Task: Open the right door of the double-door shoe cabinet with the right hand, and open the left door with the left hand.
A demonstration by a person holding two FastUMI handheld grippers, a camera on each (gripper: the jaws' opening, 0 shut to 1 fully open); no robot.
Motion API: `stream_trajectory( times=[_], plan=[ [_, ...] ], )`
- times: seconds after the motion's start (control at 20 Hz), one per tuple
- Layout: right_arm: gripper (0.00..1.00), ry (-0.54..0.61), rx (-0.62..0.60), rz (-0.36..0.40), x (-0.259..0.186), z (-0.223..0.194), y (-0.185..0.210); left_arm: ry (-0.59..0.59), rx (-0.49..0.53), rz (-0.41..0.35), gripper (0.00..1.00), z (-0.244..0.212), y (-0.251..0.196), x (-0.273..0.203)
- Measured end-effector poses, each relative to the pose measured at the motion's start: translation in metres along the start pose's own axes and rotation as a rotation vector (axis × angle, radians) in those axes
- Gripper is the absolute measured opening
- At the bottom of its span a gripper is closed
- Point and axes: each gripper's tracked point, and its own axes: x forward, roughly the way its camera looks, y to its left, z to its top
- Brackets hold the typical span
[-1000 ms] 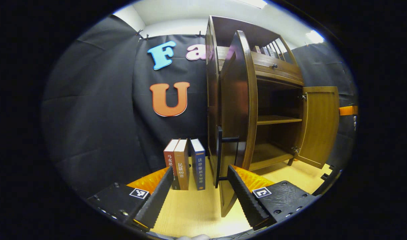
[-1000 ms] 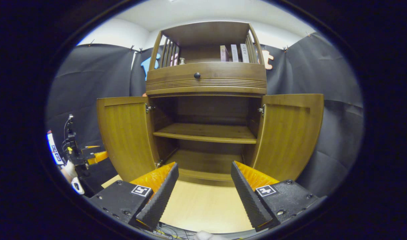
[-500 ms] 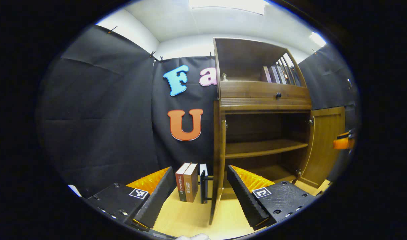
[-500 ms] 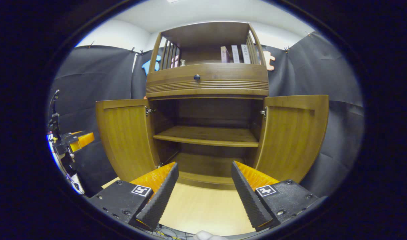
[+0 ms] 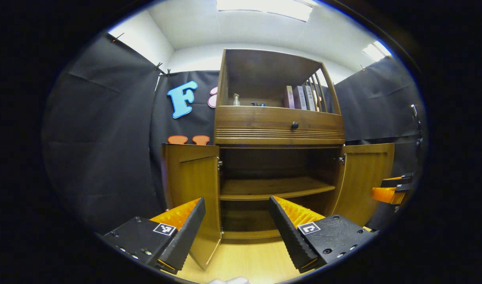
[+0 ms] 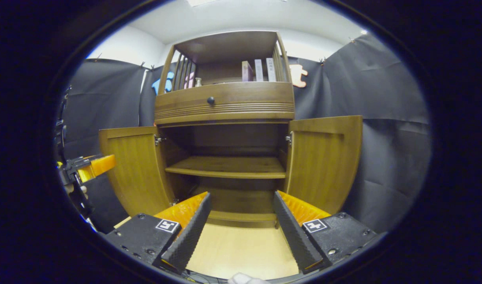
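One cabinet (image 6: 225, 102) stands here with two doors, a left door (image 6: 136, 169) and a right door (image 6: 324, 161), both swung open. Inside are two shelves (image 6: 229, 167). One drawer (image 6: 225, 100) carries one knob (image 6: 210, 100). On top stand three books (image 6: 258, 71), perhaps four in the left gripper view (image 5: 300, 98), and one small bottle (image 5: 236, 99).

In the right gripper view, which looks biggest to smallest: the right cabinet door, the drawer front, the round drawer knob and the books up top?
1. Right door and drawer front: too alike in apparent area to rank.
2. Books.
3. Drawer knob, a small dot.

The door swings nearer the camera, which inflates it.
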Motion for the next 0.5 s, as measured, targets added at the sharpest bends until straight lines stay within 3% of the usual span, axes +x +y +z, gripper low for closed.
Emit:
stream_trajectory(
  times=[0.15,0.2,0.5],
  plan=[
    [0.99,-0.010,0.016,-0.047,-0.004,0.001,-0.014,0.015,0.015,-0.046,0.97,-0.004,-0.028,0.008],
    [0.99,-0.013,0.023,-0.061,-0.004,0.000,-0.018,0.021,0.019,-0.056,1.00,-0.006,-0.036,0.010],
    [0.99,-0.025,0.050,-0.131,-0.008,-0.003,-0.033,0.052,0.045,-0.082,0.97,-0.021,-0.062,0.014]
  ],
)
